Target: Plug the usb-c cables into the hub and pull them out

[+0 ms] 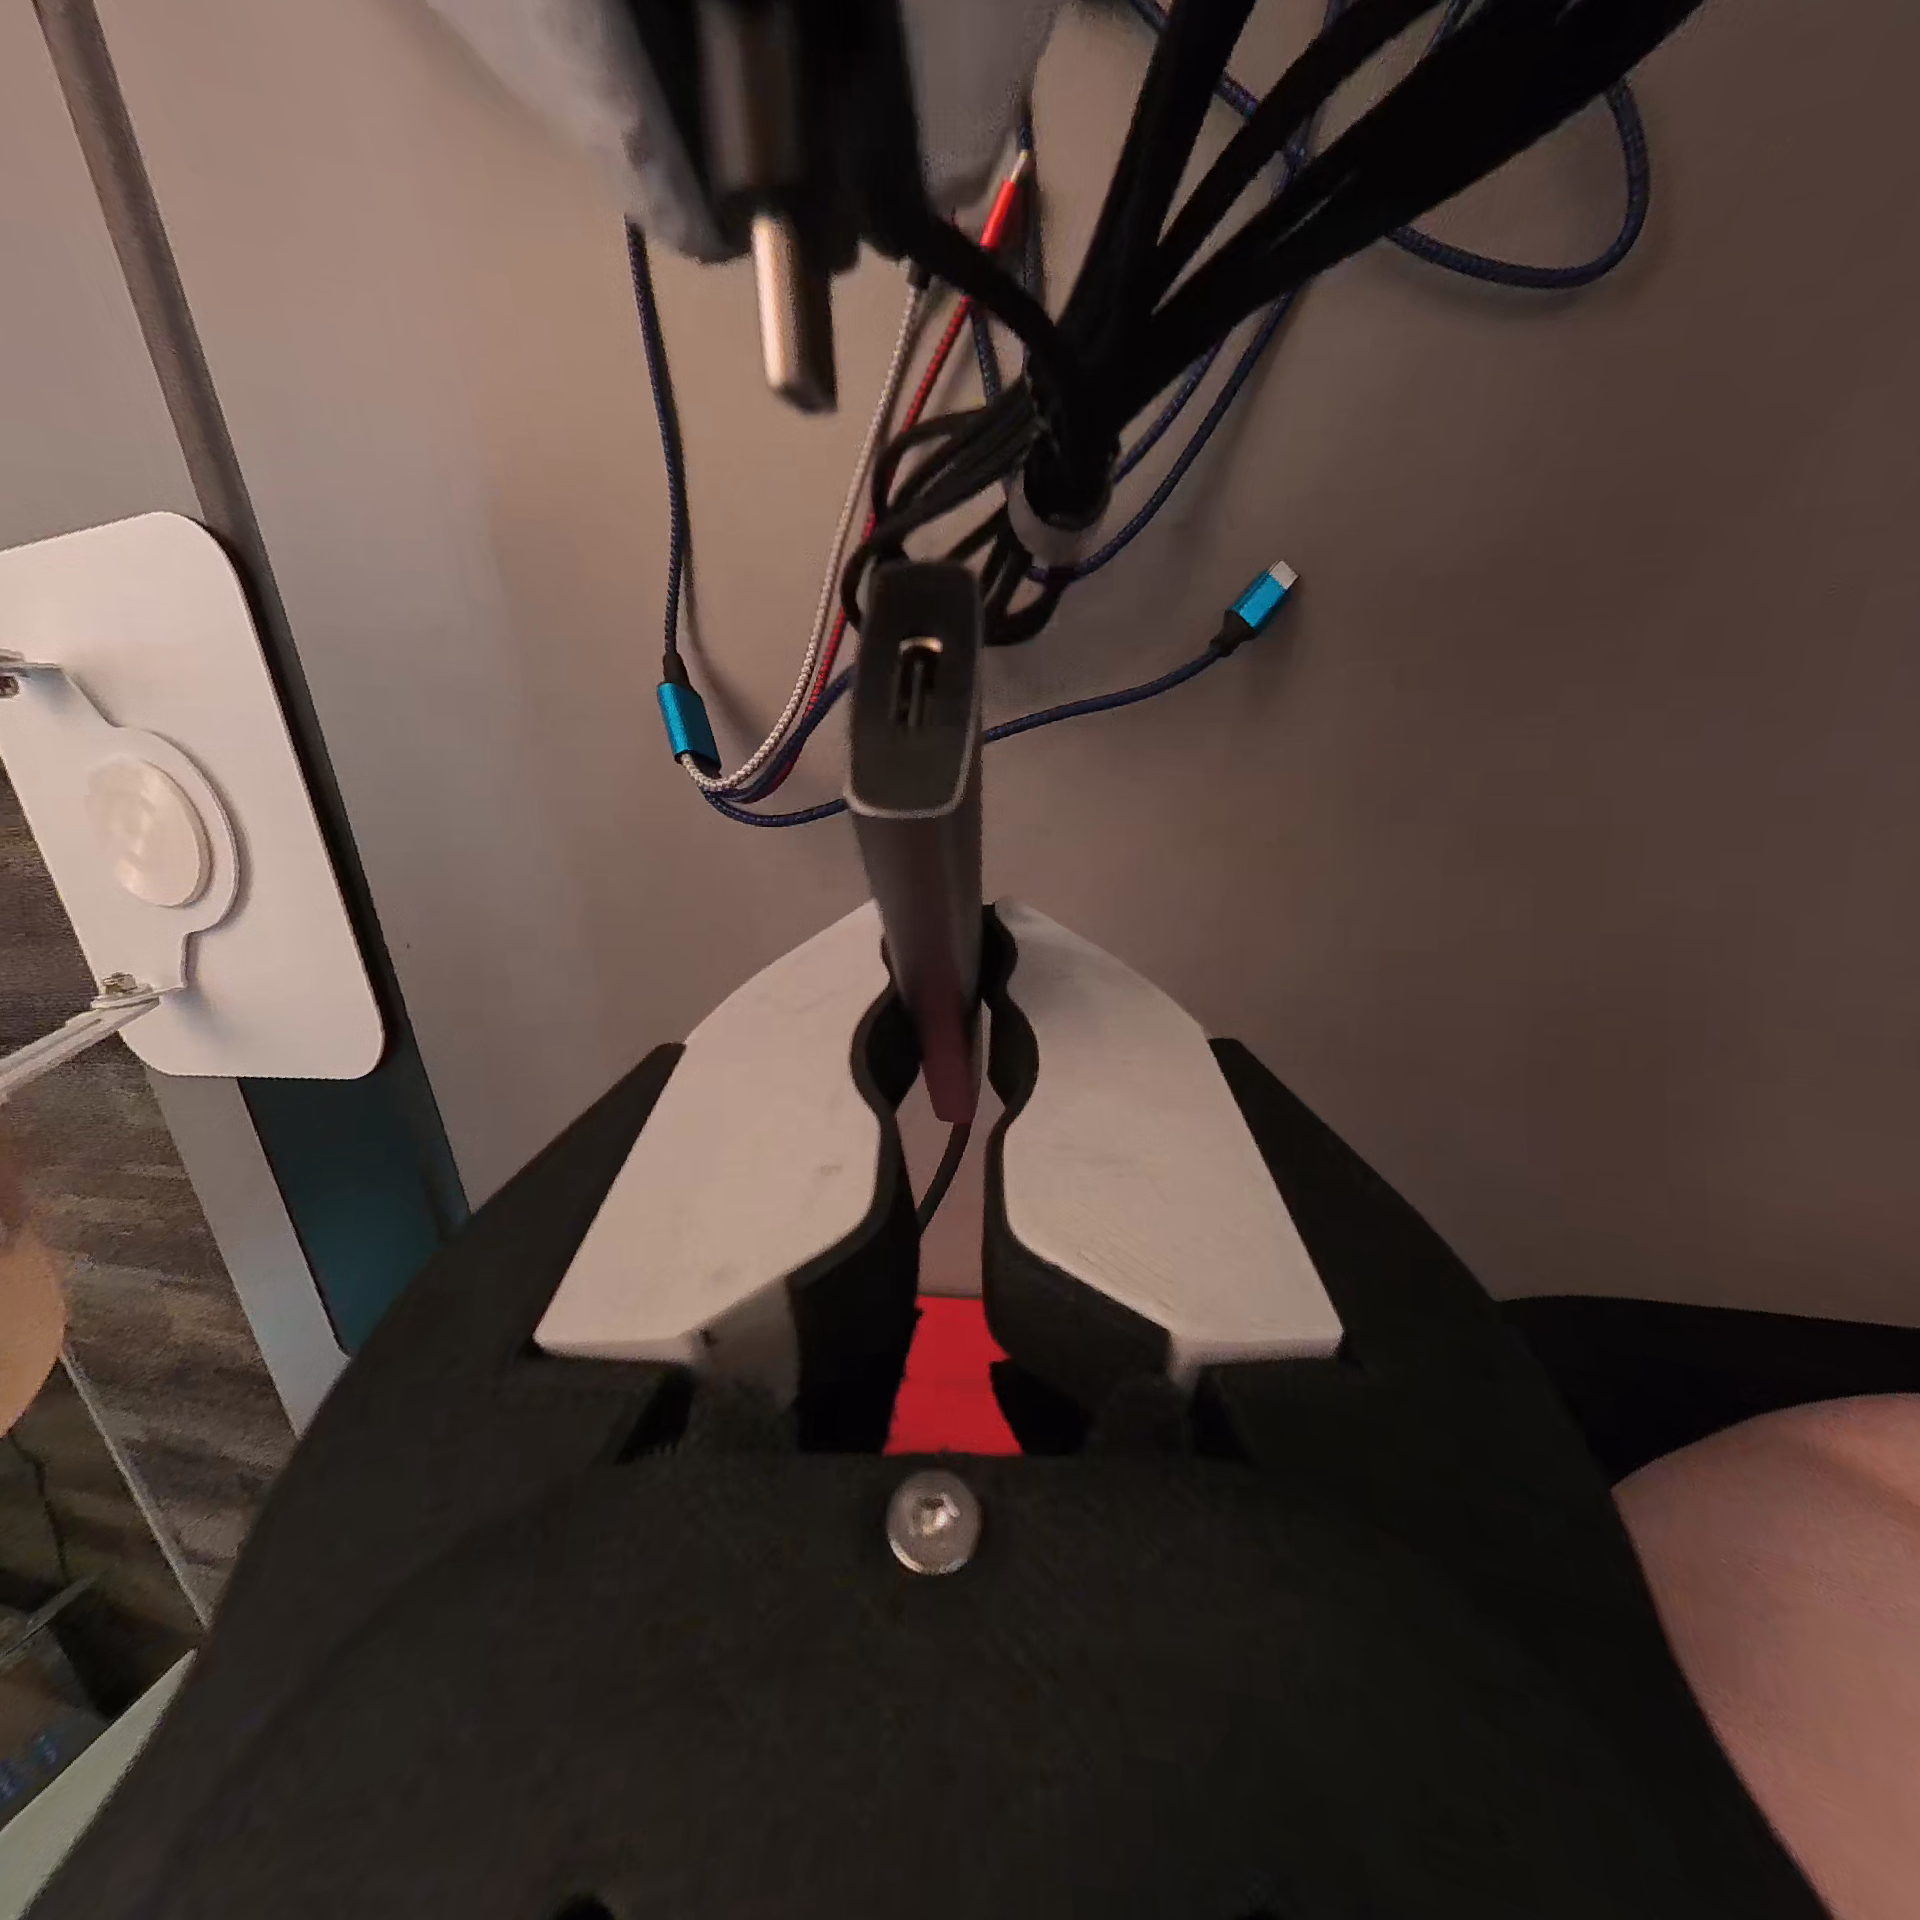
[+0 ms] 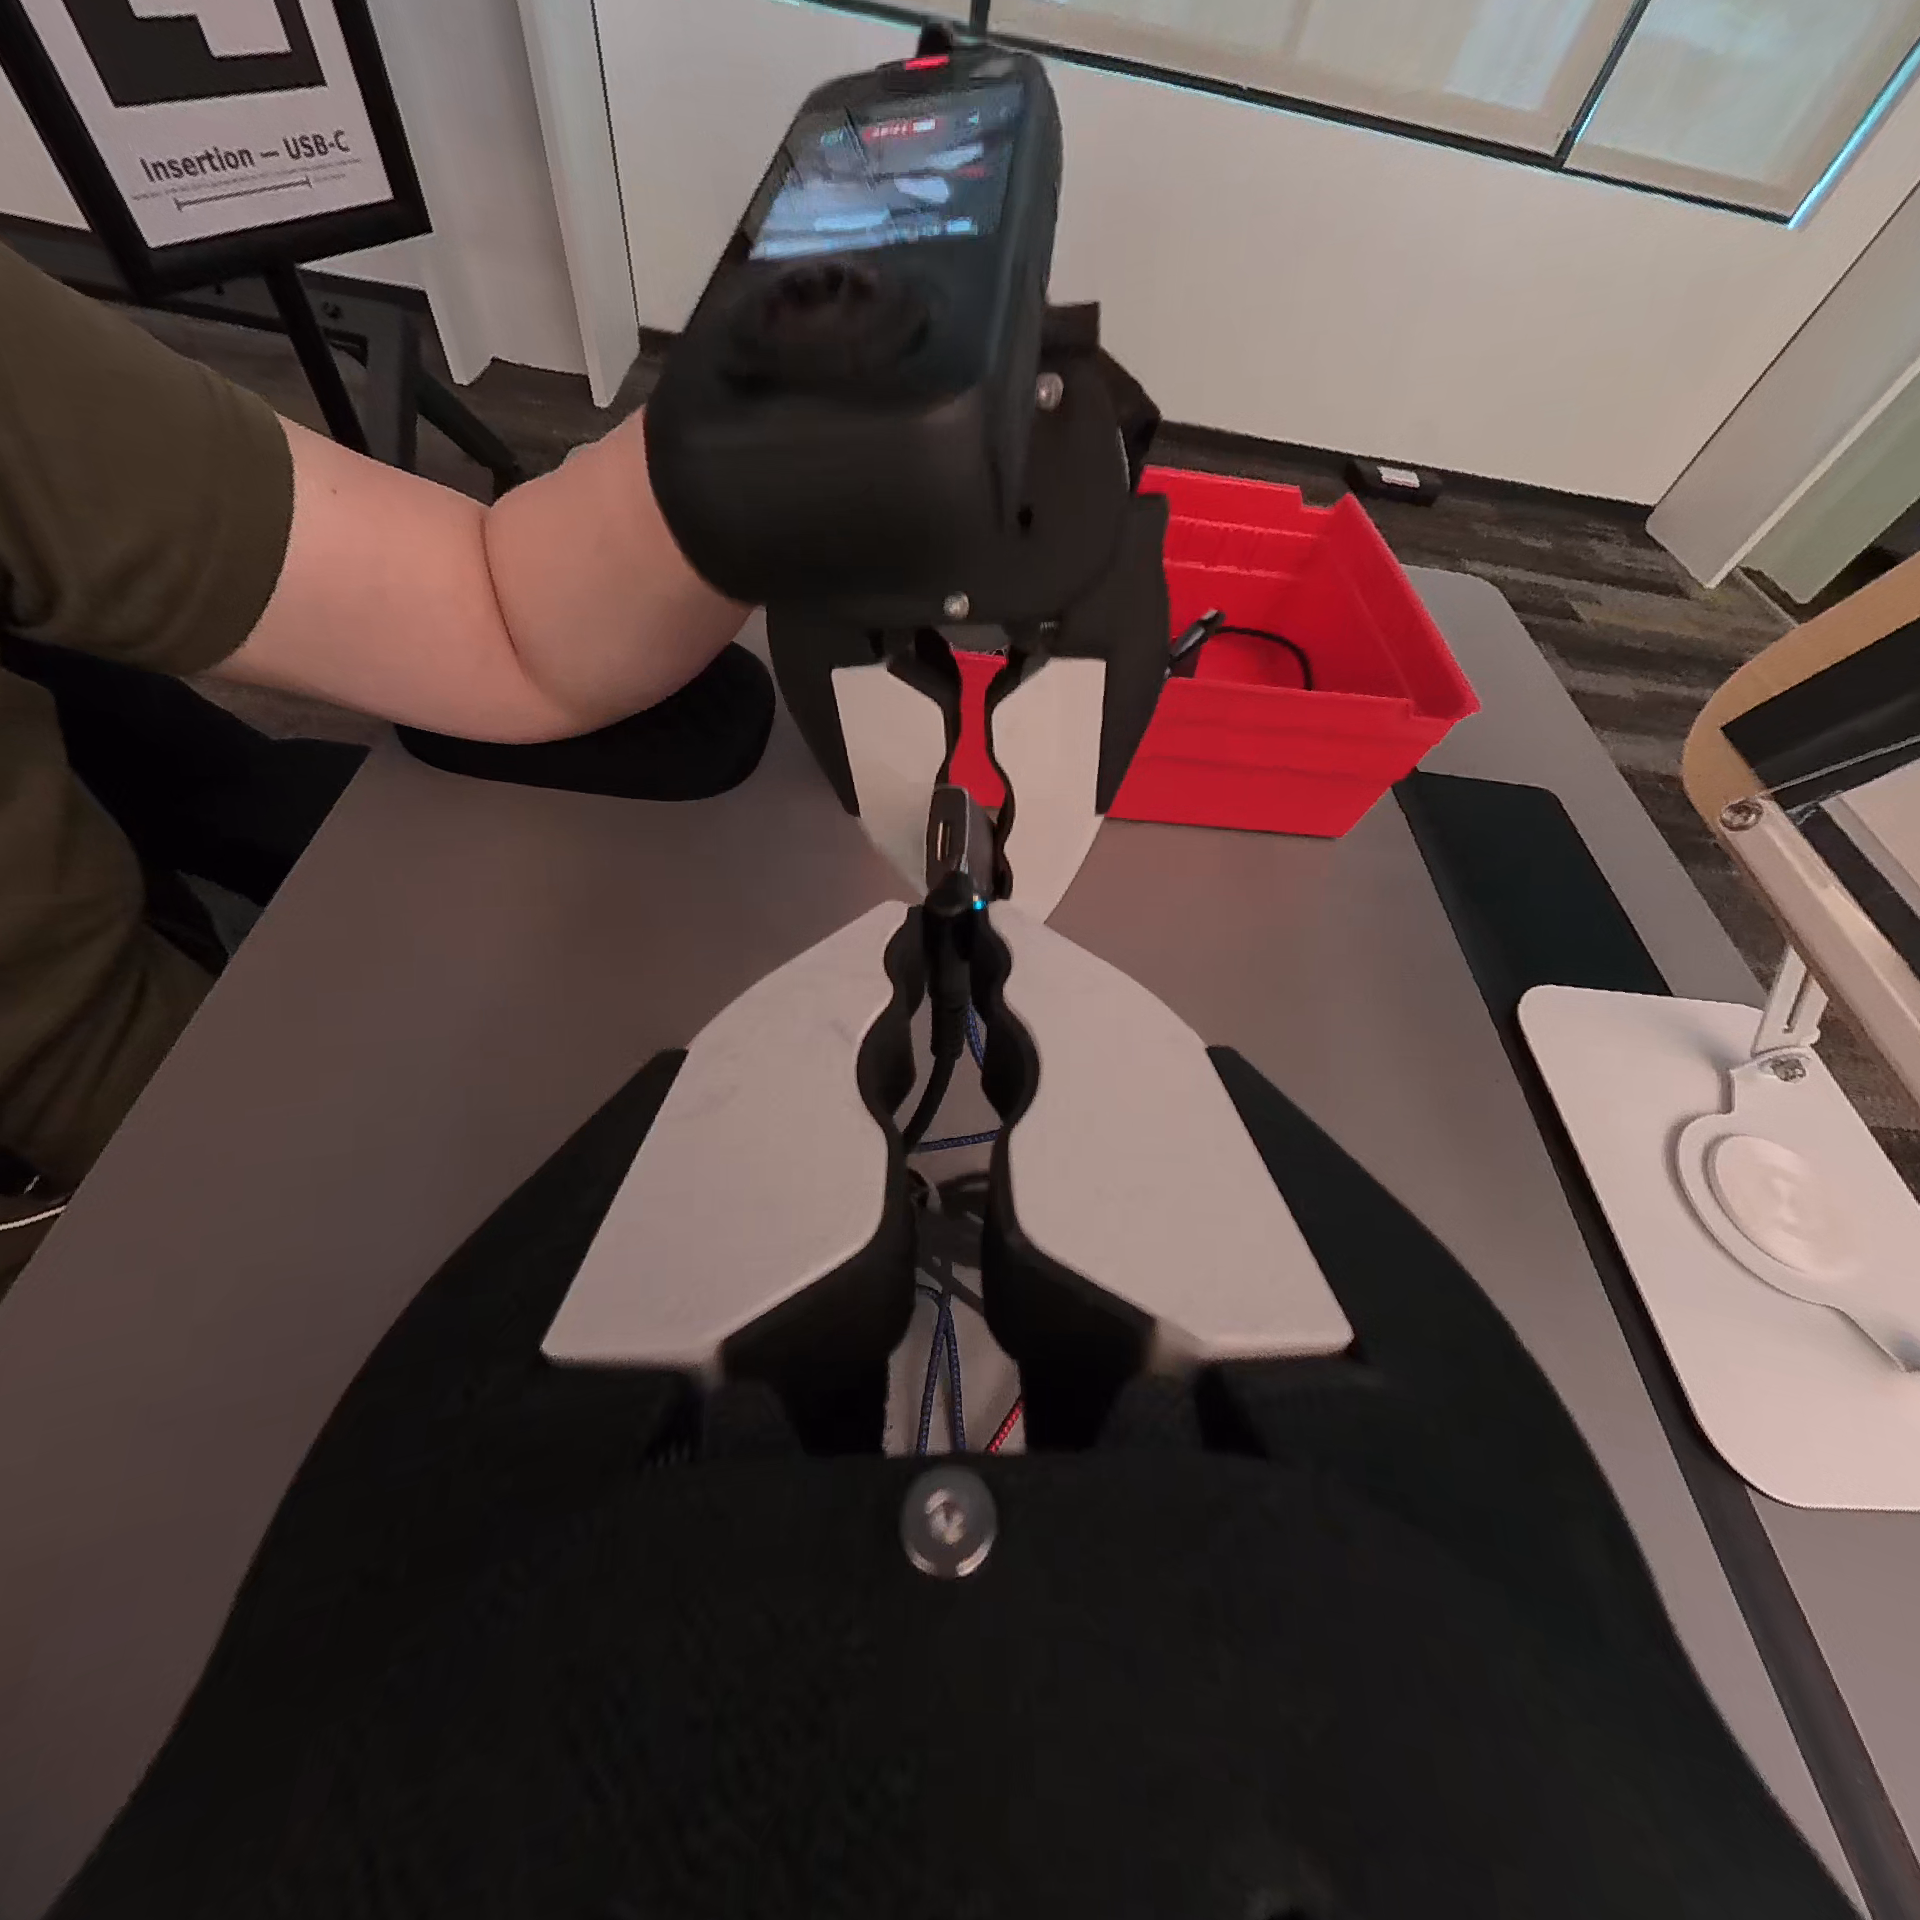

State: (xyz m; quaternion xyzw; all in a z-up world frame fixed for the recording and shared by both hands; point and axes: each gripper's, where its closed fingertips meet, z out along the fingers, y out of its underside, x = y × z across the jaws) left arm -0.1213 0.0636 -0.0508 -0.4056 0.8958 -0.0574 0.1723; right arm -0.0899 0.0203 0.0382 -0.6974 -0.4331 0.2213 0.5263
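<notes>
My left gripper (image 1: 940, 925) is shut on the dark grey hub (image 1: 914, 748) and holds it upright above the grey table (image 1: 1455, 831). The hub's end port faces the camera. My right gripper (image 2: 951, 920) is shut on a black cable plug (image 2: 945, 987). The plug's tip sits just short of the hub (image 2: 948, 831), which is held by the left gripper (image 2: 971, 769). In the left wrist view the right gripper (image 1: 769, 187) is blurred at the top, and its metal-tipped plug (image 1: 795, 332) is apart from the hub. Loose cables with blue connectors (image 1: 686, 722) and a red connector (image 1: 1006, 203) lie on the table.
A bundle of black cables (image 1: 1101, 395) lies behind the hub. A red bin (image 2: 1299, 644) stands at the far table edge. A white stand base (image 2: 1714, 1195) is at the right. A person's arm (image 2: 468, 603) rests on a black pad (image 2: 623, 748). A sign on an easel (image 2: 208, 125) stands beyond. One gripper's finger ends stand about 10 cm off the other's. The white stand base (image 2: 1714, 1195) sits 35 cm or so from the ends of my left fingers.
</notes>
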